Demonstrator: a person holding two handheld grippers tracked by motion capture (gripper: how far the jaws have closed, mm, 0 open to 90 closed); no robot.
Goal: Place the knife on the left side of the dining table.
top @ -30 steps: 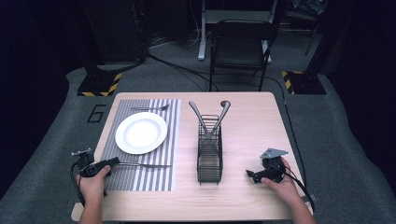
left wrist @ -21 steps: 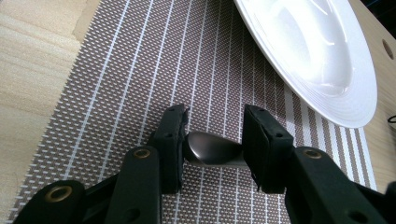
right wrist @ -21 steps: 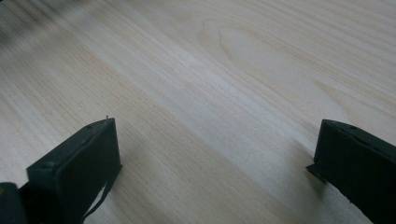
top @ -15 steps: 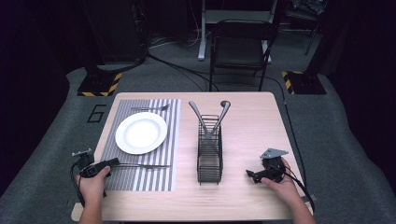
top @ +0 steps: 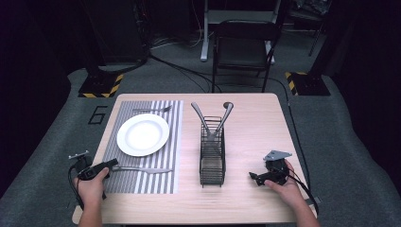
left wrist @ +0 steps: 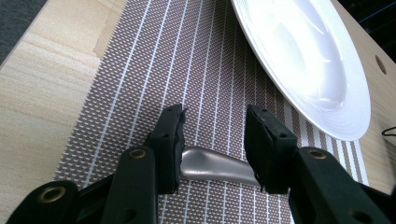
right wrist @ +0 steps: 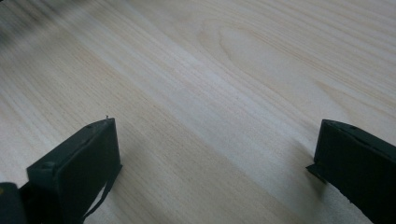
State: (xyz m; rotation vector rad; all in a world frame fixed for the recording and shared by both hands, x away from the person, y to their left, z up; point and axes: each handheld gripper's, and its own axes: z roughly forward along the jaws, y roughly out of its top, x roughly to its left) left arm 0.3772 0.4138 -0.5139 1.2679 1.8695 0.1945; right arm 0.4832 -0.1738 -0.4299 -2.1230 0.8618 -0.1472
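A metal utensil [top: 142, 169] lies on the striped placemat [top: 142, 182] in front of the white plate [top: 143, 134]. My left gripper [top: 112, 164] rests at the mat's left edge, at the utensil's handle end. In the left gripper view the rounded handle [left wrist: 215, 166] lies crosswise between the jaws of my left gripper [left wrist: 212, 140]. Those jaws have just been opening, and the pads stand apart with the handle lying loose on the mat. My right gripper [top: 252, 177] sits low over the bare wood at the right front, its jaws wide apart with nothing between them [right wrist: 217, 128].
A black wire caddy [top: 212, 158] stands mid-table with a spoon [top: 226, 109] and another utensil [top: 198, 113] leaning out of it. A fork [top: 152, 109] lies on the mat beyond the plate. A chair [top: 243, 47] stands past the far edge.
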